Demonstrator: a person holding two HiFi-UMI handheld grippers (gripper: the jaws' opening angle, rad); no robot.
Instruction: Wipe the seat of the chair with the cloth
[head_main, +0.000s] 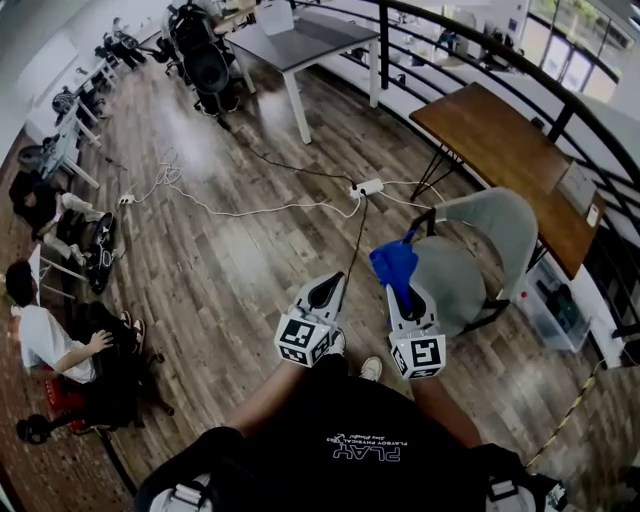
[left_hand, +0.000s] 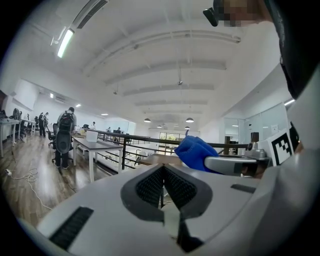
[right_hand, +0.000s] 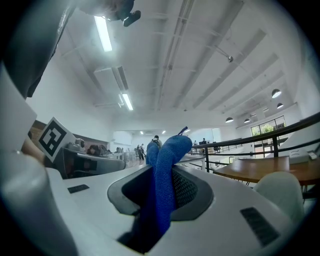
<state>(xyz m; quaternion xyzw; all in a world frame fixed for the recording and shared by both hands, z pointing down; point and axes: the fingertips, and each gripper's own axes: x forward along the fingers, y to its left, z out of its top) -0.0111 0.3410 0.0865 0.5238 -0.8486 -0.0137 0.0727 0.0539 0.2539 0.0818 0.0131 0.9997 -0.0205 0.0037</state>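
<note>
Ceiling (right_hand: 200, 60) shows only in the gripper views: right claw (right_hand: 161, 172) clamps the cloth (right_hand: 170, 145), left claw (left_hand: 162, 175) closed, empty.

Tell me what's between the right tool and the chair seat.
Only the blue cloth clamped in the right tool; the head view shows nothing else before the chair seat.

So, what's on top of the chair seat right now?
Nothing shows on the visible part of the chair seat. The blue cloth, clamped in the right tongs, hides one edge of it in the head view.
</note>
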